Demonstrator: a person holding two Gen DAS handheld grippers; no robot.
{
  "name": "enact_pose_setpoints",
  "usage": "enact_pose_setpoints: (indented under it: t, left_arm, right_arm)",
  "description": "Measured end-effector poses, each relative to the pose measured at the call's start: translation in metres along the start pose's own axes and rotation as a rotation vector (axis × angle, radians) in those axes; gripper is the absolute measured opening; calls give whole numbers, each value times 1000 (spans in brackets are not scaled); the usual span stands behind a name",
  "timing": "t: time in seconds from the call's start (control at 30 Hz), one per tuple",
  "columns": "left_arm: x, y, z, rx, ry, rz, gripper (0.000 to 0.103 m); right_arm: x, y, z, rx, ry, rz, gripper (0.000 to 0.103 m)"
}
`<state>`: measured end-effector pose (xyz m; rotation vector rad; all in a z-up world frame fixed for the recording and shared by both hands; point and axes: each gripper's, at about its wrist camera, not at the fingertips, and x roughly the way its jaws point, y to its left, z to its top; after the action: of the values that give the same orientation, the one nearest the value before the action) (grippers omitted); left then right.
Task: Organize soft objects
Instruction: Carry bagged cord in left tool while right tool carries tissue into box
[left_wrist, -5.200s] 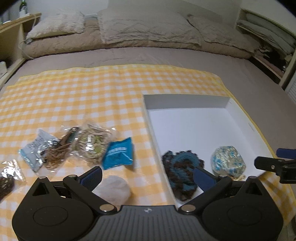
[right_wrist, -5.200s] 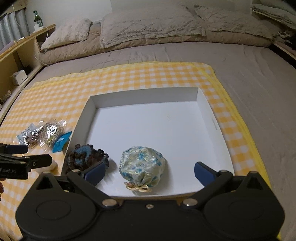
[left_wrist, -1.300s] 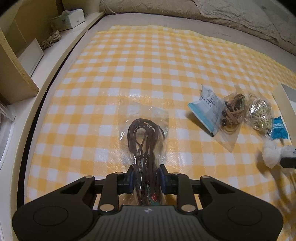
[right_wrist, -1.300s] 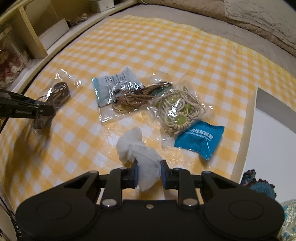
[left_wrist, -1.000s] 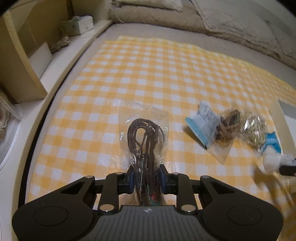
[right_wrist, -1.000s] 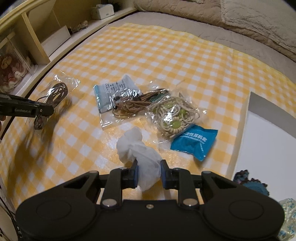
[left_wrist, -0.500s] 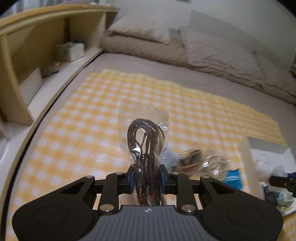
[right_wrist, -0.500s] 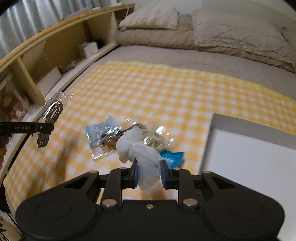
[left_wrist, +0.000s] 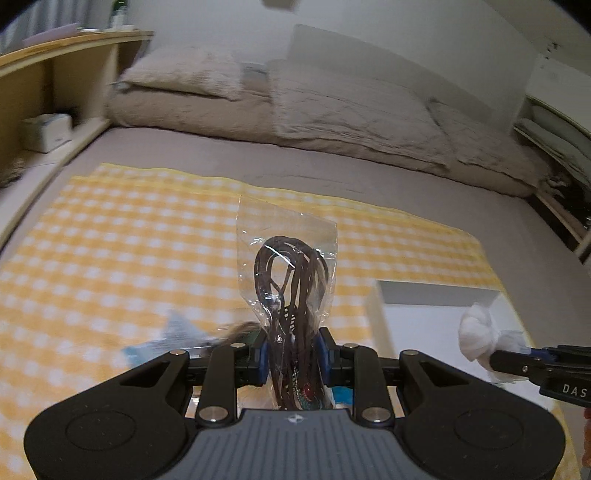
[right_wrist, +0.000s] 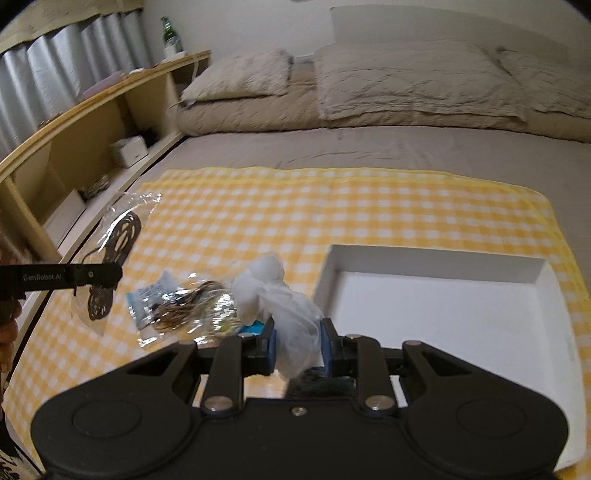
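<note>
We pinch the clear bag of dark cords in the left tongs and the white cloth bundle in the right tongs, both lifted off the checked cloth, presumably to drop into the white box alongside.

We count 2 grippers: left gripper, right gripper. 1 clear bag of dark cords. 1 white soft bundle. 1 white tray. 1 yellow checked cloth. 3 pillows. 1 green bottle. The packets on the cloth are blurred; we leave them uncounted.
</note>
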<state>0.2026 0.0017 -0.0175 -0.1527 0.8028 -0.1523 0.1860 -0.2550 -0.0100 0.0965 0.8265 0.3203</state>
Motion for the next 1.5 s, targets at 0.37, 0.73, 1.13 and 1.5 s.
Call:
enact_pose_setpoints:
  t: [0.37, 0.73, 1.13, 1.5]
  left_arm:
    - [49, -73, -1, -8, 58, -139, 27]
    - [109, -116, -7, -50, 110, -223, 27]
    - [155, -113, -11, -67, 129, -183, 43]
    - [146, -120, -12, 22, 150, -150, 70]
  right_arm:
    - [-30, -73, -15, 134, -35, -109, 24]
    - [-41, -128, -32, 223, -26, -200, 24]
    - [-49, -157, -46, 261, -2, -245, 24]
    - [-31, -165, -64, 221, 111, -275, 25]
